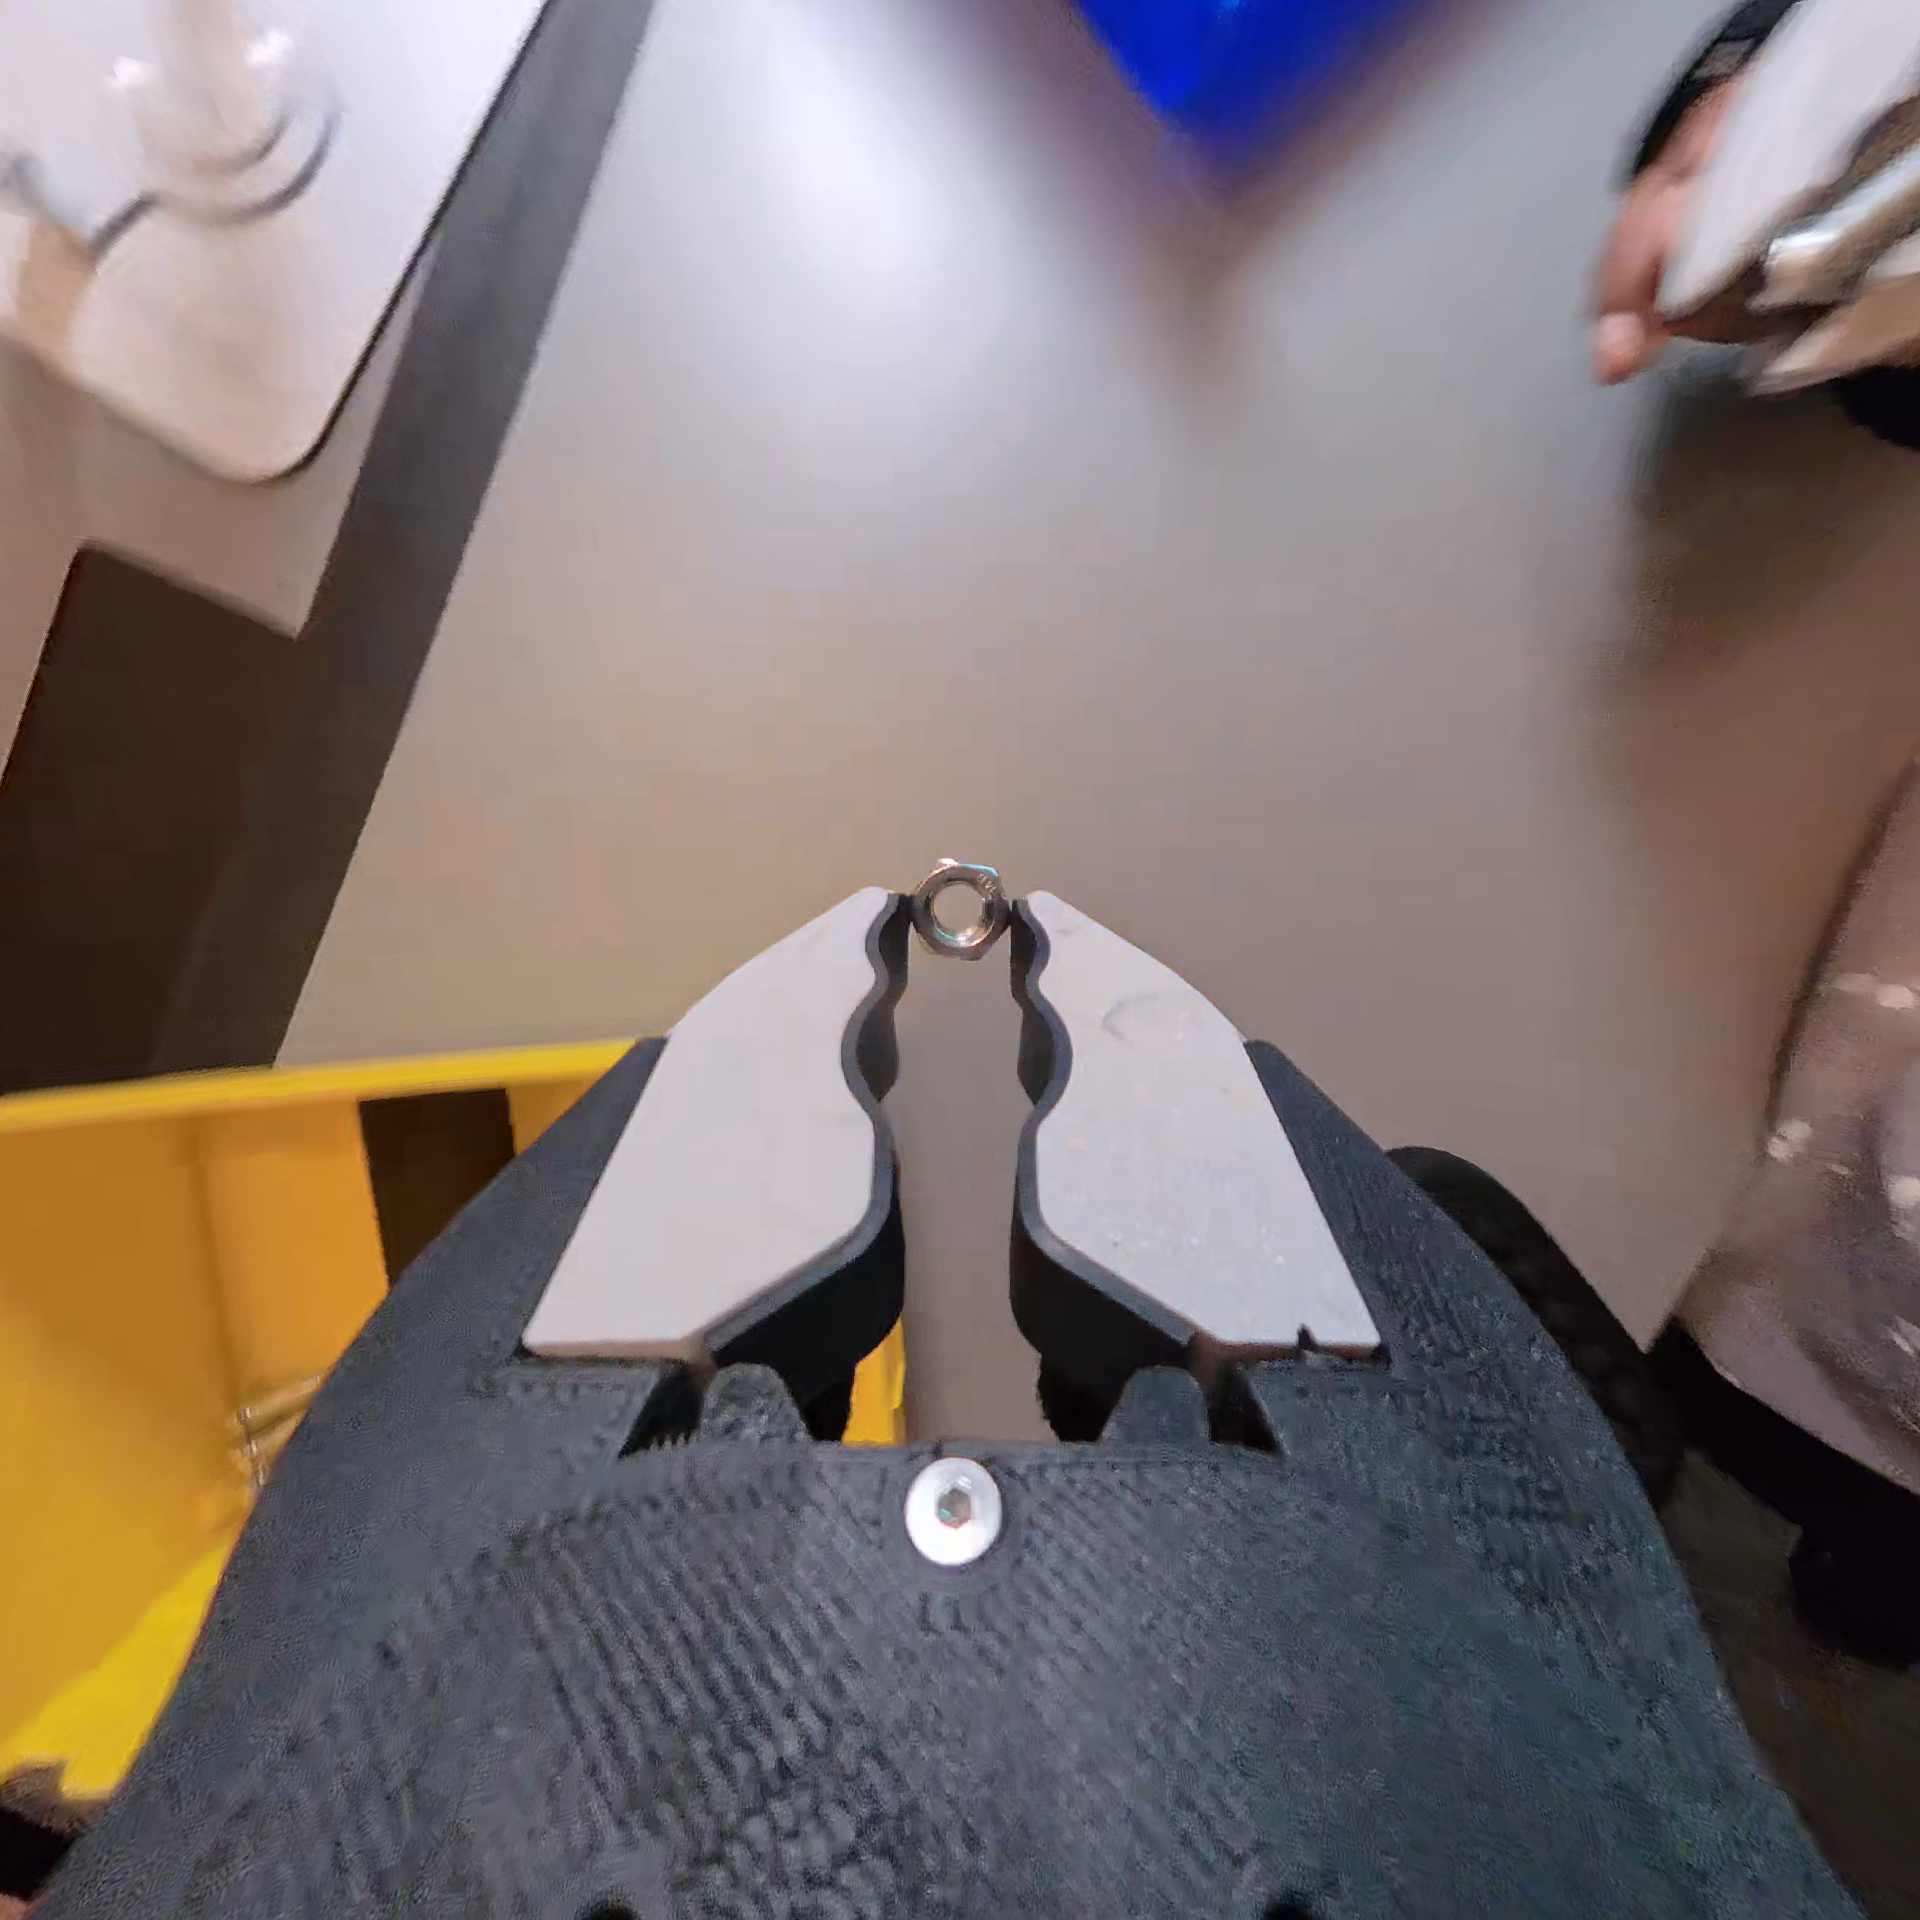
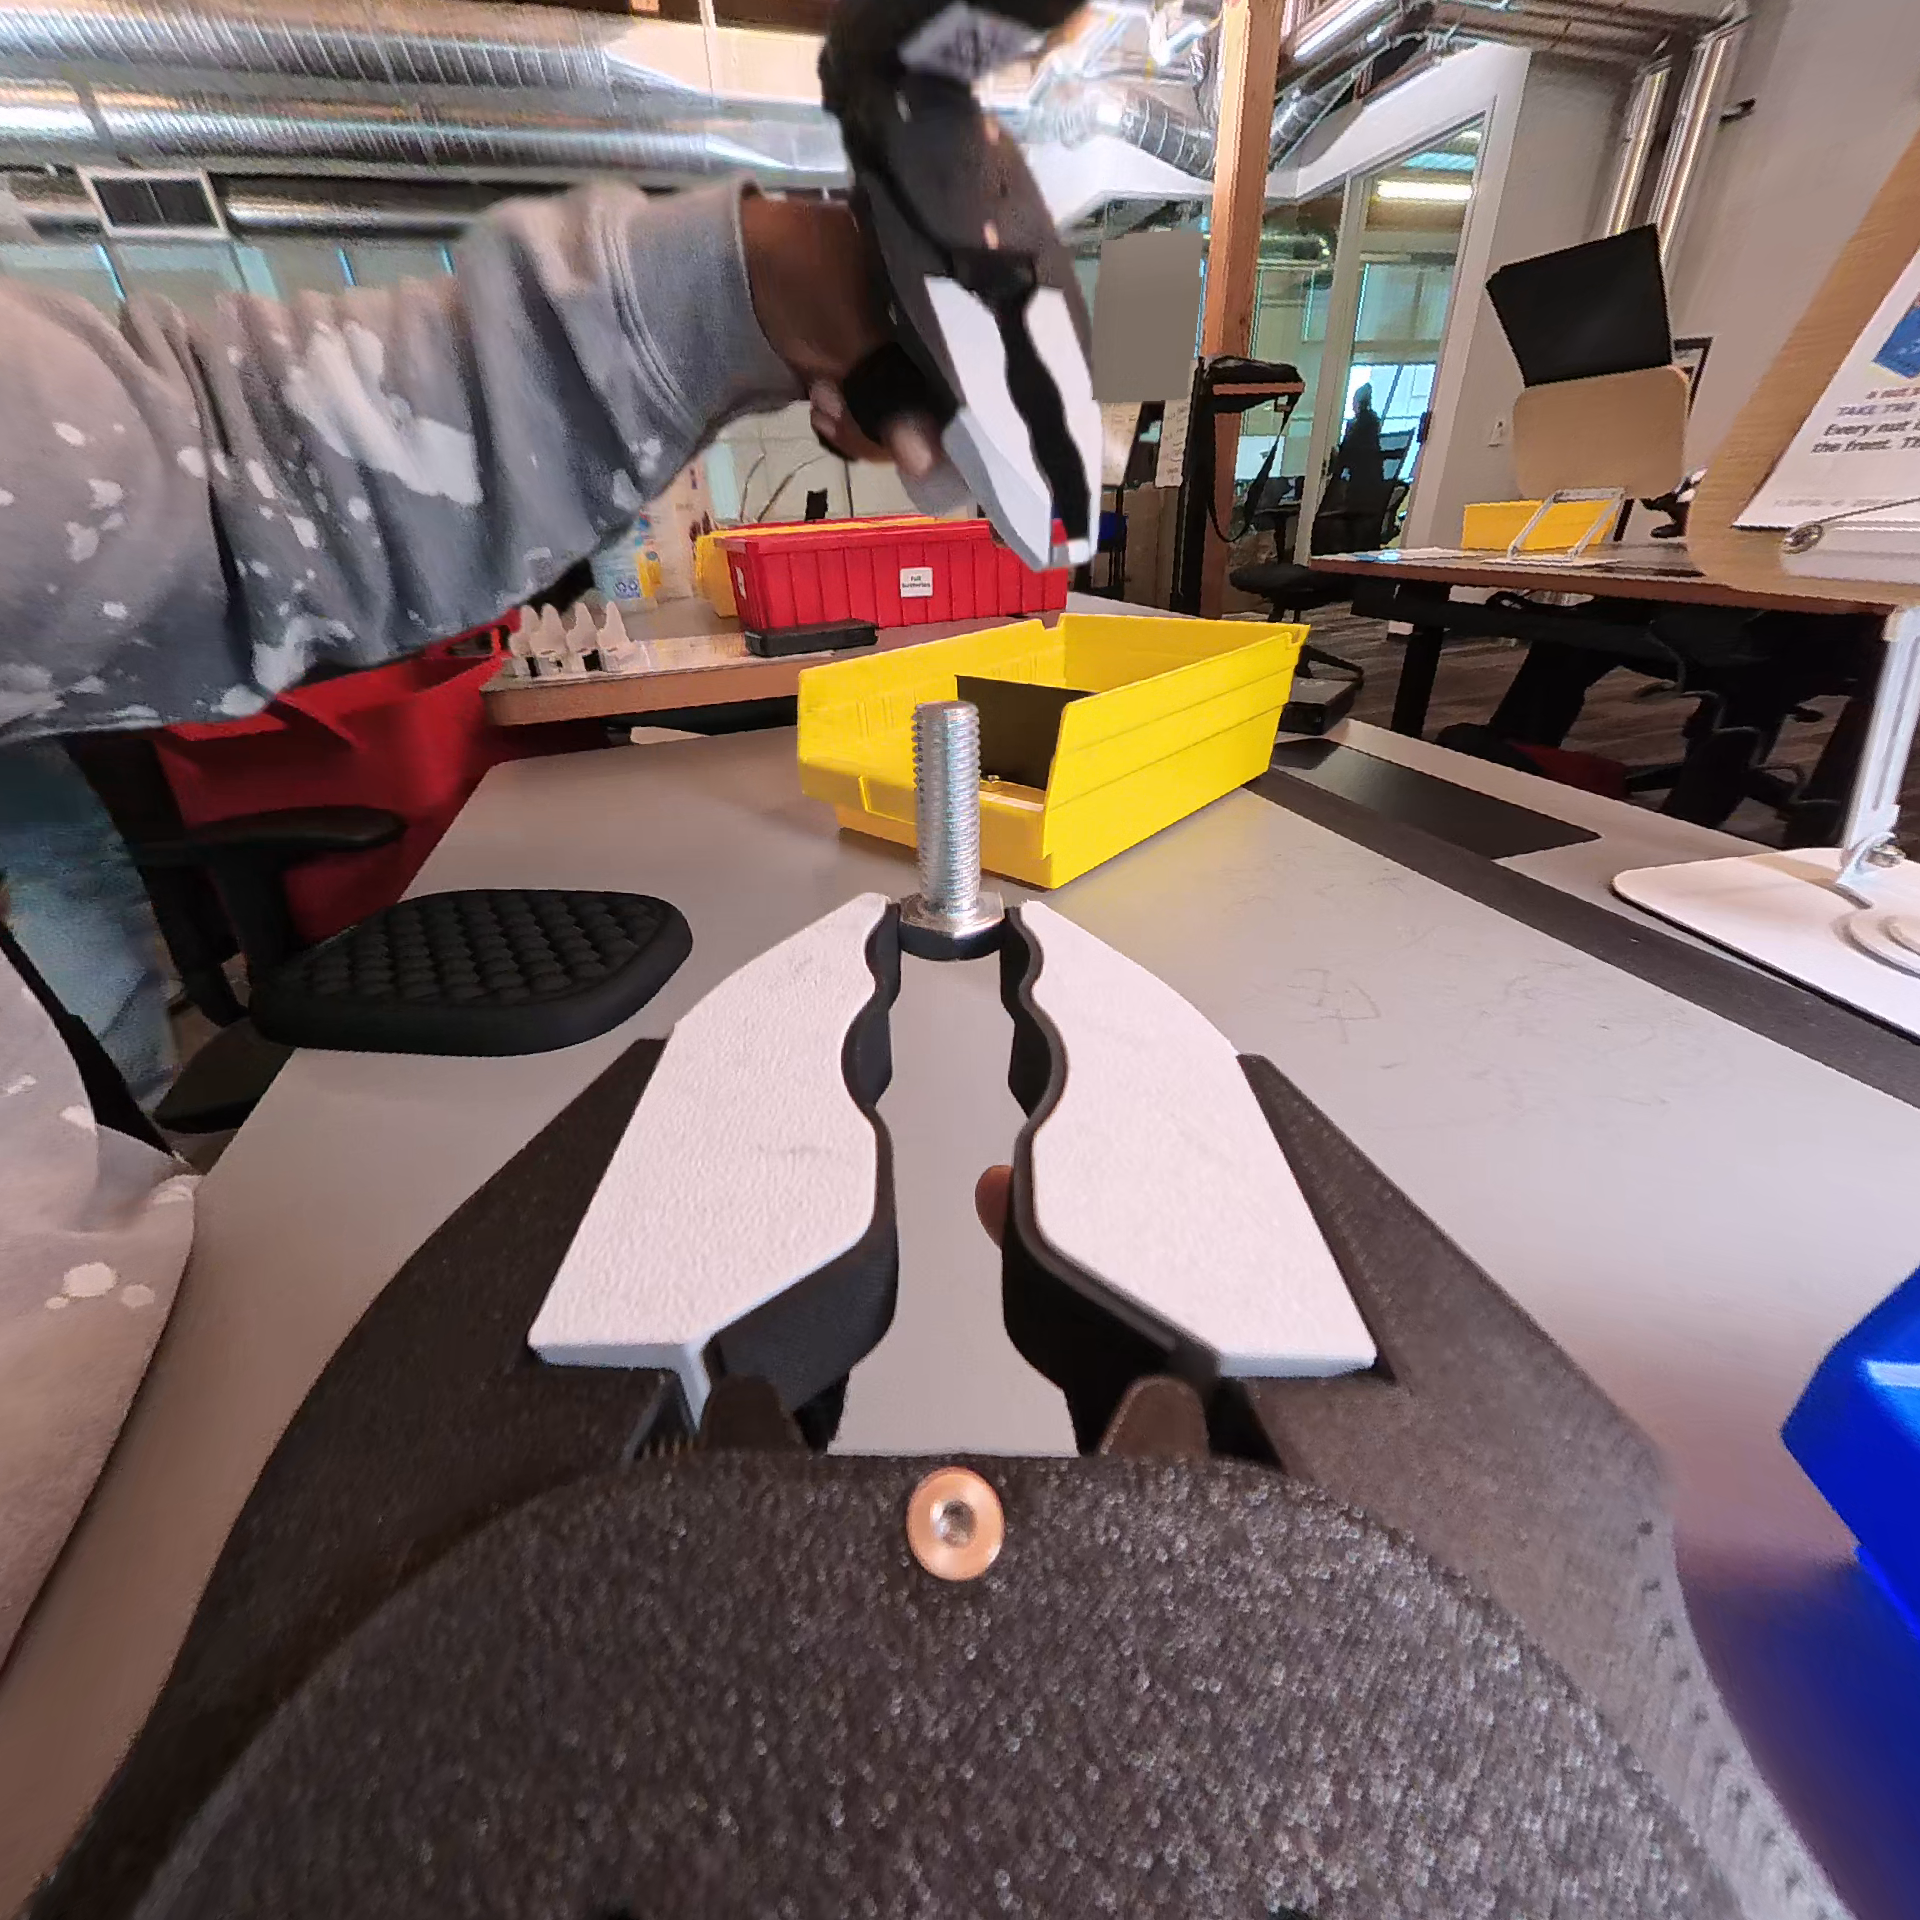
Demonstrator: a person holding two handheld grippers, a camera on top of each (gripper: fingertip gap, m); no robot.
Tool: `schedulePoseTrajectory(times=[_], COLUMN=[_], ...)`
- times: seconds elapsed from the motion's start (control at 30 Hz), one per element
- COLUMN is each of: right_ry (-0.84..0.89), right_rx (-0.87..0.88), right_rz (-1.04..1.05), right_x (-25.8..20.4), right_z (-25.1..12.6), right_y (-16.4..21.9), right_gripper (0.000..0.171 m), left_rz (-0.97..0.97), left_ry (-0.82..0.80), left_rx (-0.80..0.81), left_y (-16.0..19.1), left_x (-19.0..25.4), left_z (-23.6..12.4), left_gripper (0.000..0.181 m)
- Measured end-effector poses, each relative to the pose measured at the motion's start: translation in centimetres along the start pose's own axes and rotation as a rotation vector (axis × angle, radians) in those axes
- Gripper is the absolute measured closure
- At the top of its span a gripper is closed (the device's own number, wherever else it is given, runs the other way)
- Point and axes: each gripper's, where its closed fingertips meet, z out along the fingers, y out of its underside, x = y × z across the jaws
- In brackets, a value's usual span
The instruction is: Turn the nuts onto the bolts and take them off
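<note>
Left gripper (image 1: 956,914) pinches a shiny hex nut (image 1: 956,912); right gripper (image 2: 948,925) clamps an upright threaded bolt (image 2: 945,805).

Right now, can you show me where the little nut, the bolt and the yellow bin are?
nut (image 1: 956,914): left wrist view, on its metal ring, between the left claw's tips.
bolt (image 2: 947,800): right wrist view, on its upright threaded shaft.
yellow bin (image 2: 1164,764): right wrist view, on its outer side wall.
</note>
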Motion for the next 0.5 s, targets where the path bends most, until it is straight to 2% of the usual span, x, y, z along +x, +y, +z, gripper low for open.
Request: schedulePoseTrajectory(times=[0.03,0.27,0.5], right_ry=[0.004,0.038,0.053], right_rx=[-0.002,-0.02,-0.04], right_rz=[-0.007,-0.042,-0.075], right_x=[0.0,0.0,-0.1], right_z=[0.0,0.2,0.3], right_y=[0.0,0.0,0.2], right_gripper=[0.153,0.153,0.153], left_rz=[0.048,0.309,0.412], left_ry=[0.029,0.219,0.301], left_rx=[-0.006,-0.007,-0.025], left_y=[-1.2,-7.7,-10.3], left_x=[1.7,12.2,16.4], left_z=[0.1,2.5,4.7], left_gripper=[0.162,0.161,0.161])
